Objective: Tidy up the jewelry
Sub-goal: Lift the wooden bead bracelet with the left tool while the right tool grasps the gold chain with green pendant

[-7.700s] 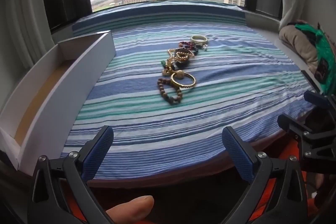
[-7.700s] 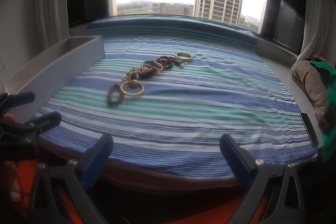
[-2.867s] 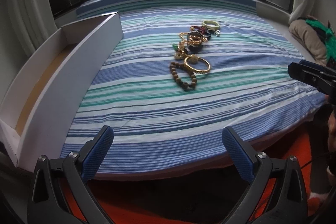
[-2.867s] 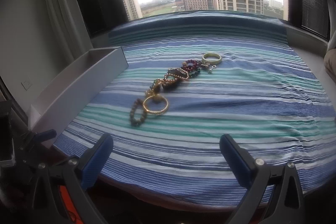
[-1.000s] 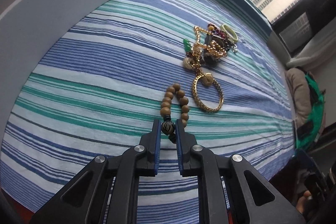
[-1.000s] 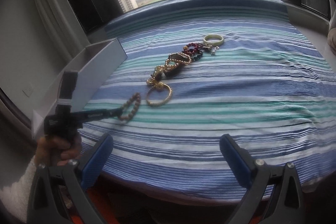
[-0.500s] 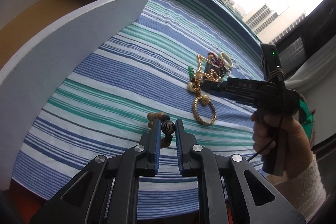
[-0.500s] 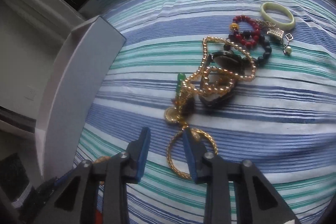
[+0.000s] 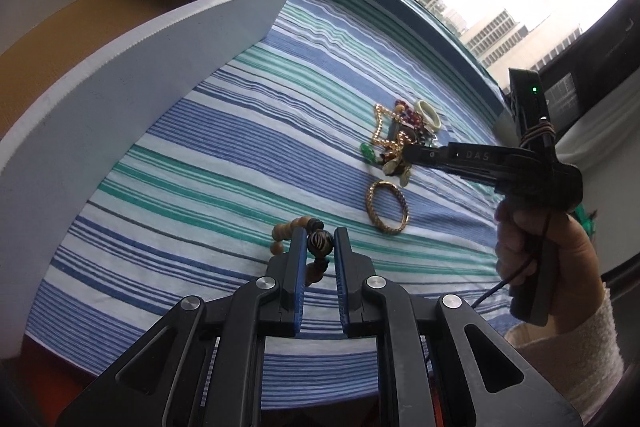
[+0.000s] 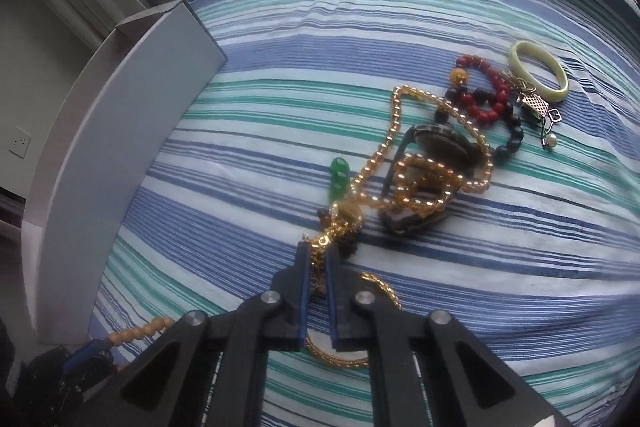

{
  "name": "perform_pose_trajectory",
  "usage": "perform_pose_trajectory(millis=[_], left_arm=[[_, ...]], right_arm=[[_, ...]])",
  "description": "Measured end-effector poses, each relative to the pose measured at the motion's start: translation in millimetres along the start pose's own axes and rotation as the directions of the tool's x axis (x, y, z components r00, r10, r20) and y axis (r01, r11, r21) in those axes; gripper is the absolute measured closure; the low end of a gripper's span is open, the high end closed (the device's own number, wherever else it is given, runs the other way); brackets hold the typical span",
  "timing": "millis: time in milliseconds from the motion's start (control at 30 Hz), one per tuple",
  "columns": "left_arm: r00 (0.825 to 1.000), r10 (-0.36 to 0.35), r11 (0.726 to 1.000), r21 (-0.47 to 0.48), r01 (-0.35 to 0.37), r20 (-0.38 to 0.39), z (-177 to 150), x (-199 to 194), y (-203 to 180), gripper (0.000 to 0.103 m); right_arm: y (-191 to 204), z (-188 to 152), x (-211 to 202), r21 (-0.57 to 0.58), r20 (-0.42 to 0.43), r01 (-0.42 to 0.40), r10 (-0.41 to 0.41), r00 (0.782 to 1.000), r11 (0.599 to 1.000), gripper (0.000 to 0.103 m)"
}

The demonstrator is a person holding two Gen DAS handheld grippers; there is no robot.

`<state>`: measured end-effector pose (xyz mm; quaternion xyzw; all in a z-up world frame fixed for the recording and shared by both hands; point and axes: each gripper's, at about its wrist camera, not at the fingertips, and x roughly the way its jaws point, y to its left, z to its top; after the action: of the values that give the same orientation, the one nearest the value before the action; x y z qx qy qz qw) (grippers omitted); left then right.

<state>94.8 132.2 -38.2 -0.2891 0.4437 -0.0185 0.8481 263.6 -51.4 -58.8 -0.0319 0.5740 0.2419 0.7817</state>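
Observation:
My left gripper is shut on the dark striped bead of a wooden bead bracelet, held just above the striped cloth. The bracelet and left gripper also show at the right wrist view's lower left. My right gripper points steeply down at the near end of the jewelry pile, shut on the gold pendant end of an amber bead necklace. In the left wrist view the right gripper reaches in from the right. A gold bangle lies flat, partly under the right gripper.
A white open box with a brown floor stands along the cloth's left edge. The pile holds a red bead bracelet, a pale green bangle, a dark oval piece, a green drop and small earrings. A hand holds the right gripper.
The right gripper swung in over the pile, tipped down and closed its wide-open jaws on the gold pendant end. The left gripper lifted the wooden bracelet off the cloth, then kept still.

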Motion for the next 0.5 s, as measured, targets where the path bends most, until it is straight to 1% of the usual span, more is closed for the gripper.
perform_pose_trajectory(millis=[100, 233, 300, 333, 400, 467, 500], left_arm=[[1.0, -0.005, 1.0, 0.005, 0.005, 0.019, 2.8, -10.1, -4.3, 0.092], [0.999, -0.003, 1.0, 0.021, 0.002, 0.034, 5.5, -21.0, -9.3, 0.092], [0.999, 0.006, 1.0, 0.025, -0.007, 0.039, 5.6, -23.6, -9.7, 0.092], [0.999, 0.01, 1.0, 0.024, -0.011, 0.039, 5.4, -23.5, -9.0, 0.092], [0.999, 0.014, 1.0, 0.02, -0.015, 0.033, 3.8, -21.9, -7.3, 0.092], [1.0, 0.015, 1.0, 0.022, -0.016, 0.027, 1.2, -21.6, -7.1, 0.092], [1.0, 0.017, 1.0, 0.025, -0.018, 0.026, -0.1, -21.4, -6.9, 0.092]], right_arm=[[1.2, 3.2, -37.4, -0.019, 0.051, -0.033, 0.034, 0.998, 0.999, 0.096], [9.0, 7.0, -69.8, -0.046, 0.087, -0.067, 0.07, 0.994, 0.997, 0.096], [14.1, 6.1, -78.9, -0.082, 0.101, -0.049, 0.057, 0.993, 0.995, 0.096], [15.8, 5.3, -78.2, -0.097, 0.093, -0.033, 0.042, 0.995, 0.995, 0.096], [14.9, 2.1, -64.4, -0.114, 0.028, -0.037, 0.04, 0.999, 0.993, 0.096], [8.4, -8.4, -40.5, -0.146, -0.051, 0.055, -0.063, 0.997, 0.988, 0.096], [1.8, -13.5, -31.1, -0.137, -0.084, 0.066, -0.078, 0.993, 0.988, 0.096]])
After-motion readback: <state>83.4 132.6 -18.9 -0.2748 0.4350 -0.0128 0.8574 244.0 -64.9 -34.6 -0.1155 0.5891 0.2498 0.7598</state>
